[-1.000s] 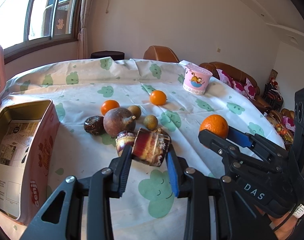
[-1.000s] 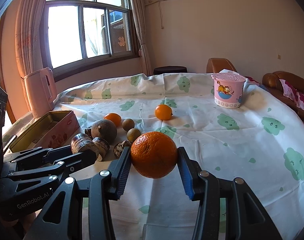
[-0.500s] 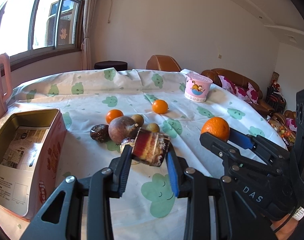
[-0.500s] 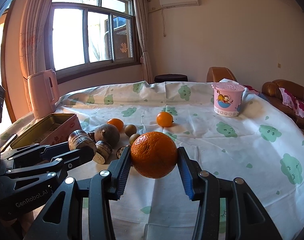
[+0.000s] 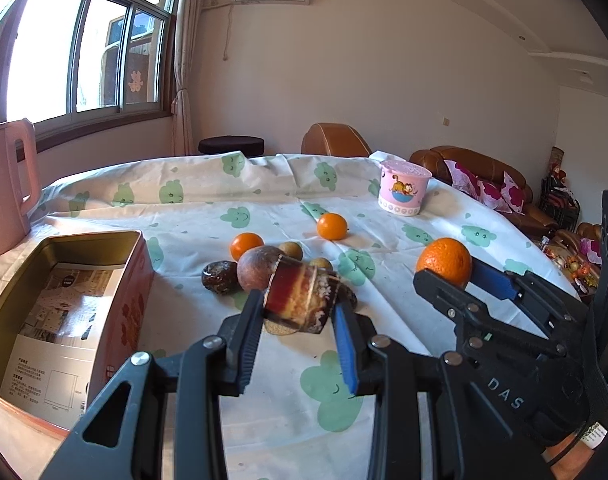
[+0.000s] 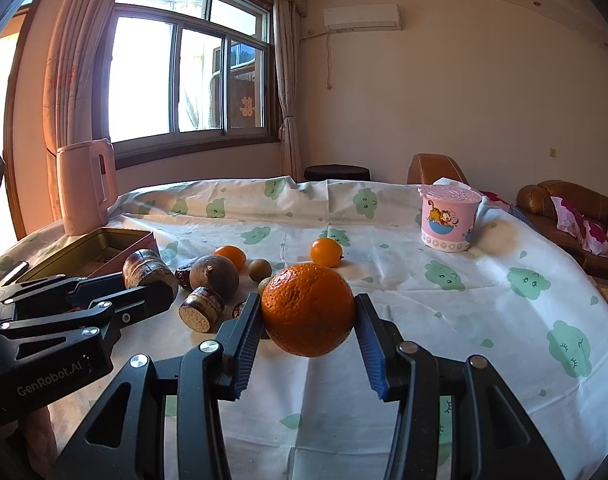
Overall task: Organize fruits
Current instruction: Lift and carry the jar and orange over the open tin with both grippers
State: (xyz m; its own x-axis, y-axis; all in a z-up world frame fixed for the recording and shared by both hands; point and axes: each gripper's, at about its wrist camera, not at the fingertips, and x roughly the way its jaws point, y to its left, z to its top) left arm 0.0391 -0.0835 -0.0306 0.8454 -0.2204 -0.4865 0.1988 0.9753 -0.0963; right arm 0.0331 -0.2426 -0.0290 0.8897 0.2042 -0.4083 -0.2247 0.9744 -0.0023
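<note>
Beside an open metal tin [image 5: 83, 240], the left gripper [image 5: 297, 328] clamped a brown cylindrical chunk [image 5: 299, 300] above scattered fruit while the right gripper [image 6: 310, 324] squeezed a dimpled orange [image 6: 308, 308]

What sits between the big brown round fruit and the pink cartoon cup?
In the right wrist view, a small orange and a greenish-brown fruit lie between the brown round fruit and the pink cup; beyond the orange, bare tablecloth.

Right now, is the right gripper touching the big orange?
Touching. In the right wrist view both fingers of the right gripper press against the sides of the big orange, which hangs above the tablecloth with no gap at either pad.
</note>
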